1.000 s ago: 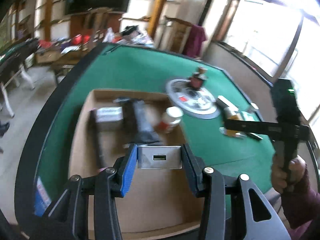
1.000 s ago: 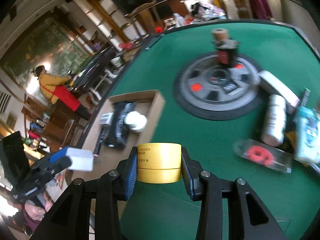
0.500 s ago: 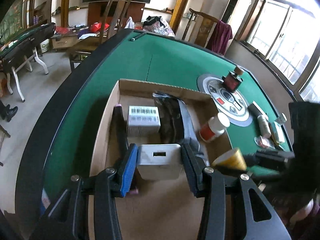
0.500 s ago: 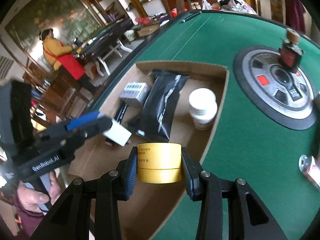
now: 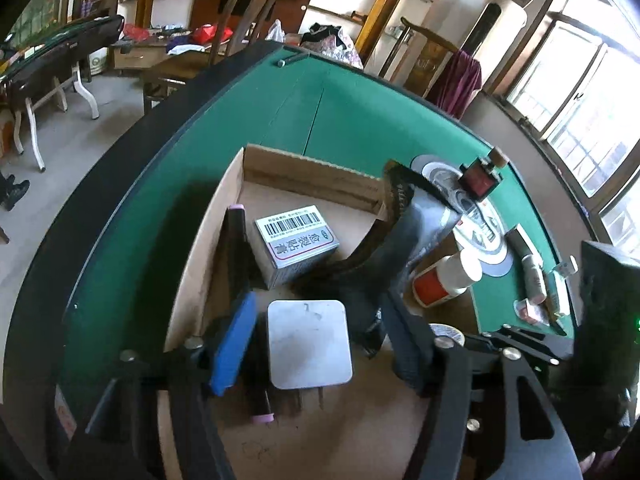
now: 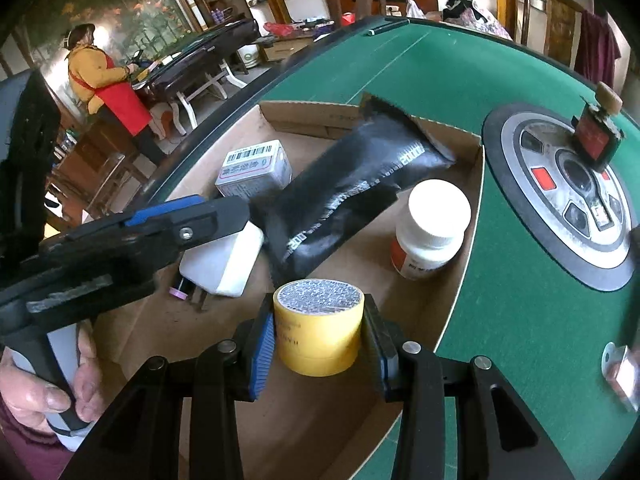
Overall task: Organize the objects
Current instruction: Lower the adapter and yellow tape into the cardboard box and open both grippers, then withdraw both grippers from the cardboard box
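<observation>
While the left gripper (image 5: 316, 344) has just been opening, released around the white charger (image 5: 309, 343) lying in the cardboard box (image 5: 312, 172), the right gripper (image 6: 318, 336) clenches the yellow tape roll (image 6: 319, 326); dropped carelessly, it could roll toward the pill bottle (image 6: 432, 230) at two o'clock.

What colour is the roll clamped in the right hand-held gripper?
Yellow, with a printed white label on top; the roll shows best in the right wrist view.

Bright multi-pane windows (image 5: 592, 92) light pale walls; a carved wooden chair (image 5: 240, 12) stands beyond the green felt table's (image 5: 360, 120) far edge on grey floor (image 5: 52, 152)
</observation>
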Tool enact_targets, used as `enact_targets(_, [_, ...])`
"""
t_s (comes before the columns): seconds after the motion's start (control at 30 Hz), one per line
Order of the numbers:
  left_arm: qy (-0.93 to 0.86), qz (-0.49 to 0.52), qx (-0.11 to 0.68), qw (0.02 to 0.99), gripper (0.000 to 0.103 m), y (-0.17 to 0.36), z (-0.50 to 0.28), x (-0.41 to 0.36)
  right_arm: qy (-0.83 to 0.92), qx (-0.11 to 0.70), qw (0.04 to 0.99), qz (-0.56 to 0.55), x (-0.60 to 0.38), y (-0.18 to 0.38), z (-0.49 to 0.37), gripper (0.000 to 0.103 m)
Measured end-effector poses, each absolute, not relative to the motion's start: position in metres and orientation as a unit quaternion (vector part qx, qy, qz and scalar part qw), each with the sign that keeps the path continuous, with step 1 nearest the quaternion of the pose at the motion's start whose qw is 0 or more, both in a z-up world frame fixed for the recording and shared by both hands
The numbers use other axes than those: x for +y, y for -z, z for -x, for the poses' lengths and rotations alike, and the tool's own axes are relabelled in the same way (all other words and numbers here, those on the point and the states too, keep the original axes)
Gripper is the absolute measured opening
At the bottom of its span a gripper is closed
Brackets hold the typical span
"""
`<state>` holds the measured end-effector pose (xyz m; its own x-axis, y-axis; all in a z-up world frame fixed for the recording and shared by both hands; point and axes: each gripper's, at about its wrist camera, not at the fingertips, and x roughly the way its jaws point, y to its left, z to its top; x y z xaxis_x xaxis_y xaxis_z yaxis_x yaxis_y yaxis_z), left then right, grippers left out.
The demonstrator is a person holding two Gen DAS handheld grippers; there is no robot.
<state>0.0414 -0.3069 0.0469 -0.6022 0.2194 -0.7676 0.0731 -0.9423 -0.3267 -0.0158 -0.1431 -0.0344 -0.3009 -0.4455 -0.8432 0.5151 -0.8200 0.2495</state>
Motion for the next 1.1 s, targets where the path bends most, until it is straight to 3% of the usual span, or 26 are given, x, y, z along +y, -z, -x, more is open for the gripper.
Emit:
enact_targets(0.13, [-0.887,0.43,-0.167,0.034,0.077,-0.06,-0.052,-0.31,0.811,0.008,0.305,-0.499,-0.133,0.023,0.013,0.064])
enact_targets(0.4, [-0.887,0.42,-0.189,0.004,0.086,-0.073,-0.075,-0.316,0.847,-0.02,0.286,-0.447,-0.09,-0.015,0.004,0.082])
enact_targets(0.73, [-0.889,0.435,-0.135,0.042,0.089,-0.085,-0.083,-0.251,0.873,-0.105,0.199,-0.432,0.025,-0.015,0.012,0.085])
enact_targets(1.1, [-0.88,0.456,-0.022,0.133,0.089,-0.078,-0.073,-0.12,0.927,-0.123,0.026,-0.354,0.167,-0.018,0.001,0.088])
